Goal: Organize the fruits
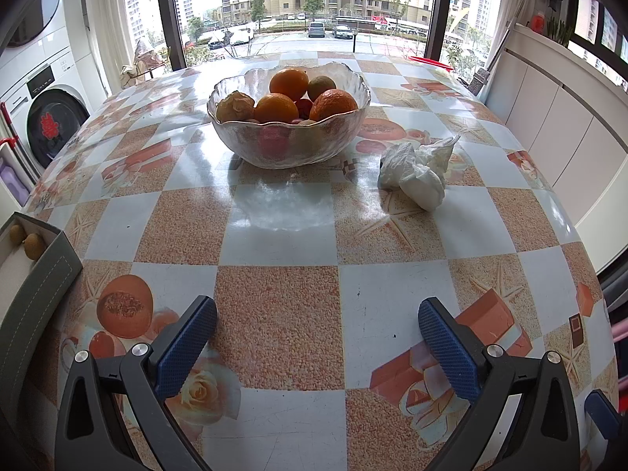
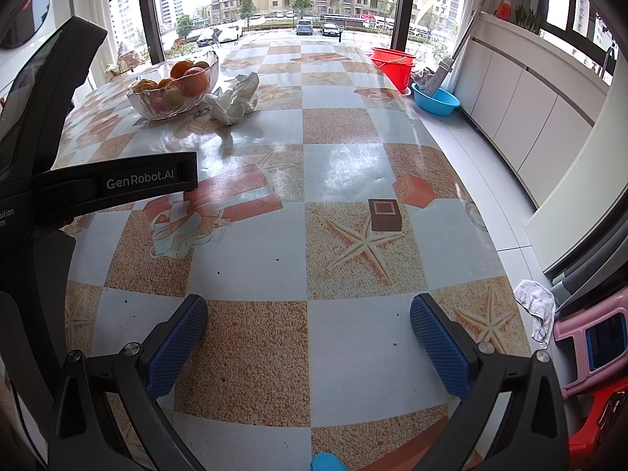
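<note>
- Reaching for fruit could go wrong from here, we think. The glass bowl is piled high with round fruit, so one nudge could send an orange rolling off the table.
- Squeezing too hard could squash a soft fruit, and the glass rim may be slippery and hard to hold.
- We also see a crumpled white bag just beside the bowl, at about 4 o'clock from it. It could catch on a finger on the way in.
- Our left gripper has its blue fingers spread wide, with nothing between them, only tablecloth.
- From the left gripper, the bowl sits at 12 o'clock, well apart from the fingers.
- A grey box sits at 9 o'clock from the left gripper. Two small brown fruits lie inside it.
- Our right gripper is spread wide too, and holds nothing.
- From the right gripper, the bowl is far off at about 11 o'clock, with the white bag just beside it.
</note>
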Demonstrator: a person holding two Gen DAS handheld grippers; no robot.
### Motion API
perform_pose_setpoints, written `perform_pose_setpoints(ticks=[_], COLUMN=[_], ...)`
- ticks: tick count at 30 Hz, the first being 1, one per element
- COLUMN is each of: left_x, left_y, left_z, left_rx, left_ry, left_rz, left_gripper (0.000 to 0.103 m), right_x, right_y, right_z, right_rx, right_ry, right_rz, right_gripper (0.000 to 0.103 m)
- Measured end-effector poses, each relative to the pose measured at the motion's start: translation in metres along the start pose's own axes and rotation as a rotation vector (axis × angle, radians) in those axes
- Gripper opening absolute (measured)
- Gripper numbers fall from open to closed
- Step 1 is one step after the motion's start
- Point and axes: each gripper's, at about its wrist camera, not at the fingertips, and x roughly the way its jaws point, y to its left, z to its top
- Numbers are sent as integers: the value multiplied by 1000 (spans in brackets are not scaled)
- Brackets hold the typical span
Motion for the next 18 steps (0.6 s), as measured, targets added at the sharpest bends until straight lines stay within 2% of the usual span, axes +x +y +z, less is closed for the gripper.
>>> perform_pose_setpoints(ticks=[18], left_x=[-1], left_y=[2], left_z=[-1], left_rx=[0], left_ry=[0], left_rz=[0], left_gripper=[103], right_x=[1], right_y=[1], right_z=[1], right_rx=[0], right_ry=[1], right_rz=[-2], right_gripper=[103])
